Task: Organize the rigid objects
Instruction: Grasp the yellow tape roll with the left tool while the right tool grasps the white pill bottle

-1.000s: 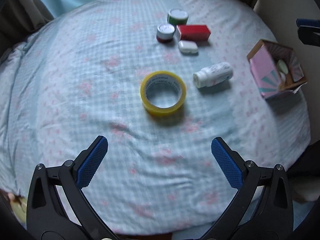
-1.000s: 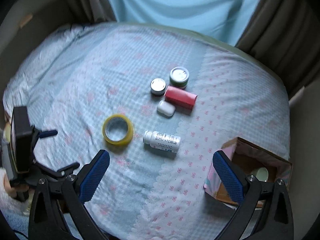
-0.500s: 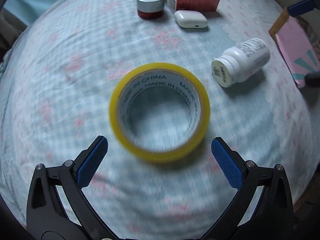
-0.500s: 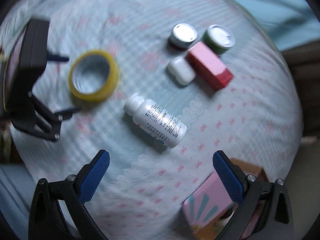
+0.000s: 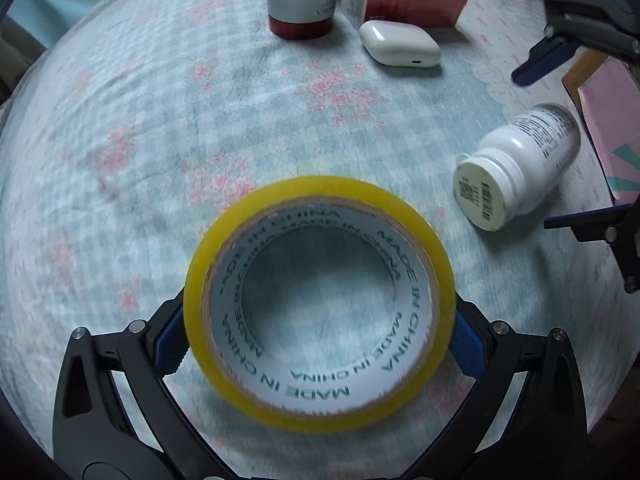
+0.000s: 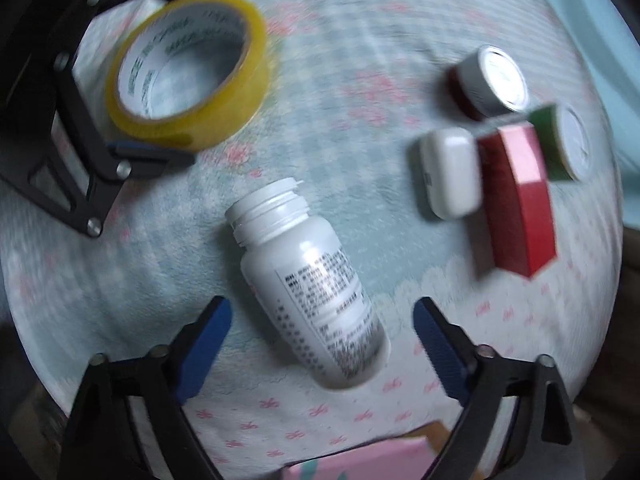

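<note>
Tape [image 5: 320,408]: yellow roll lying flat on the bed [image 5: 140,140], hole upward, axis upright, print reading round the inner core. It sits between the blue pads of the left tongs [image 5: 318,344], which straddle it at its widest part; pads at or very near the roll's sides, contact not clear, roll slightly blurred. In the right wrist view the tape [image 6: 188,80] is far left, with the left tongs [image 6: 140,76] around it.

Bottle [image 6: 308,292]: white, on its side, long axis running from near right to far left, cap end pointing far-left toward the tape. Its base end lies between the fingers of the right tongs [image 6: 322,344], which are spread wide and touch nothing. In the left wrist view the bottle [image 5: 520,164] is right of the tape, cap toward the camera, well apart from the roll.

Far group, close together: red jar [image 5: 302,4] with silver lid; red box [image 5: 404,0], long axis left to right; white case [image 5: 400,44] just in front of the box; green jar [image 6: 560,144] beyond the box.

Pink box [image 5: 612,128]: at the bed's right edge, just beside the bottle.

Open room: bare checked cover across the whole left half and between tape and far group. Bed edge close on the right and near sides.
</note>
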`<state>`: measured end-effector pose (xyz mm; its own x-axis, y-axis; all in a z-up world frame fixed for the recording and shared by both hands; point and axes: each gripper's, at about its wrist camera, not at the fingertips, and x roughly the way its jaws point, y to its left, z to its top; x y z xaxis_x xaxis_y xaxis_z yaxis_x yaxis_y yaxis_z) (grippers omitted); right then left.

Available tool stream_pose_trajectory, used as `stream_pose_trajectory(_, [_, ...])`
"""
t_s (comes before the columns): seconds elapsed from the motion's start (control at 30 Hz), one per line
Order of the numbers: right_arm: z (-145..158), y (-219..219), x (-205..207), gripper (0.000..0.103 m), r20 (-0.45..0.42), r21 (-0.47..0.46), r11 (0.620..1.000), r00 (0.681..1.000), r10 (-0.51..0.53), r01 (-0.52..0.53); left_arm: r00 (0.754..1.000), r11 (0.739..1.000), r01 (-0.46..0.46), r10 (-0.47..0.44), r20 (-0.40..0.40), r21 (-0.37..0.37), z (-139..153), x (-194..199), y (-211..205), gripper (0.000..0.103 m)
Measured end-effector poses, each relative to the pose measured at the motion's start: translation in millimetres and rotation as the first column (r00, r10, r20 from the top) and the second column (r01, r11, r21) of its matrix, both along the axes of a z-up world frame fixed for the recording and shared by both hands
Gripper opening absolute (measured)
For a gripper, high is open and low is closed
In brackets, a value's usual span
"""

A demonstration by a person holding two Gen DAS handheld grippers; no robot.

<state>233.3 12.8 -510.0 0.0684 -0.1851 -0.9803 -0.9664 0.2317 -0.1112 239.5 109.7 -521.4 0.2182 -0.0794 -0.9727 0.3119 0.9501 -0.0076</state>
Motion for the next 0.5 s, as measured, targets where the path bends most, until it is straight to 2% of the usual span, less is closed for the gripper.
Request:
stream_pose_trajectory(0.07, [-7,3,-2,0.074,-0.021,-0.015,0.998,0.998,0.055,-0.055,1.000,1.000,0.006,-0.006,-0.005,0.003,-3,3,-2,0.103])
stream_pose_trajectory(0.13, [-11,5,-4,0.069,-0.039,-0.026,0.995,0.995,0.091,-0.092,1.000,1.000,0.021,-0.021,0.006,0.005,-5,5,-7,0.102])
stream_pose_trajectory(0.2, [-16,7,-6,0.060,-0.062,-0.038,0.991,0.990,0.129,-0.132,0.999,0.999,0.036,-0.037,0.020,0.012,-4,4,-10,0.097])
stream_pose_trajectory(0.27, [-19,7,-8,0.052,-0.055,-0.049,0.987,0.987,0.149,-0.152,0.999,0.999,0.034,-0.034,0.020,0.004,-5,4,-10,0.097])
stream_pose_trajectory(0.5, [-22,-1,-13,0.051,-0.024,-0.039,0.989,0.990,0.141,-0.142,0.999,0.999,0.031,-0.031,0.030,0.009,-3,-7,-12,0.097])
